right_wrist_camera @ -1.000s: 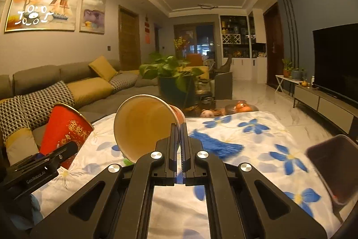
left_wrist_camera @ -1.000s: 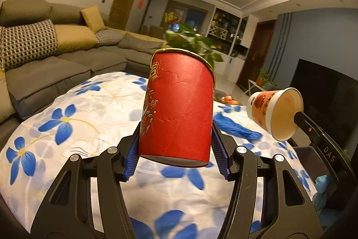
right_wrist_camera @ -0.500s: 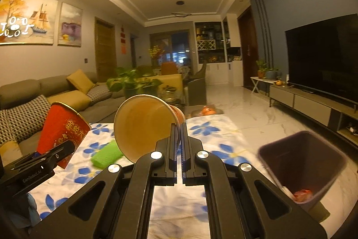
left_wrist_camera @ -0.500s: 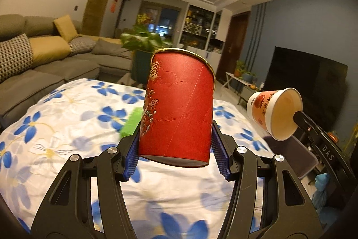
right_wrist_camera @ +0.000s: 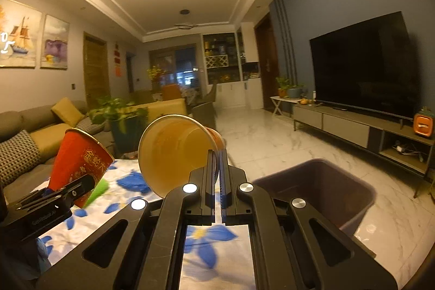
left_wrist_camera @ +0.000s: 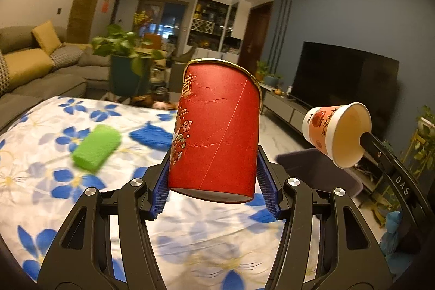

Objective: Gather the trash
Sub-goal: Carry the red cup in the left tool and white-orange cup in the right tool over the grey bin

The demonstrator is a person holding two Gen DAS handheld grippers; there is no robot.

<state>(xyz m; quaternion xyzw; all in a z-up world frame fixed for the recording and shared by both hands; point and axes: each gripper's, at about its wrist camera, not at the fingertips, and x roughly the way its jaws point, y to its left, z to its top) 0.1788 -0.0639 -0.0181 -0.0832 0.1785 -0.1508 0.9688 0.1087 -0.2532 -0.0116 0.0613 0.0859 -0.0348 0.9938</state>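
Two paper cups are held aloft above a tabletop (left_wrist_camera: 49,197) draped in a white cloth printed with blue flowers. A tall red paper cup (left_wrist_camera: 214,132) with gold lettering and a gold rim is gripped near its base by the left claw (left_wrist_camera: 213,192), its blue ribbed pads (left_wrist_camera: 160,195) pressed against both sides; the cup is kept roughly upright, leaning slightly, clear of the cloth. A smaller orange paper cup (right_wrist_camera: 176,151) is pinched at its rim by the right claw (right_wrist_camera: 216,167), whose fingers are clenched almost together on the thin wall, and the cup is turned on its side so that its pale, stained interior is shown to the right wrist camera. In the left wrist view the same cup is seen at the right, beside the red one but apart from it.

A dark plastic waste bin (right_wrist_camera: 320,189) is seen standing on the marble floor just right of the tabletop, its mouth open and lower than both cups. Left on the cloth are a green sponge-like block (left_wrist_camera: 96,147) and, farther off, a blue cloth (left_wrist_camera: 152,137), both blurred. Beyond them a potted plant (left_wrist_camera: 125,59), a grey sofa with yellow cushions (left_wrist_camera: 40,64) at the left and a dark television (right_wrist_camera: 364,64) on the right wall are visible.
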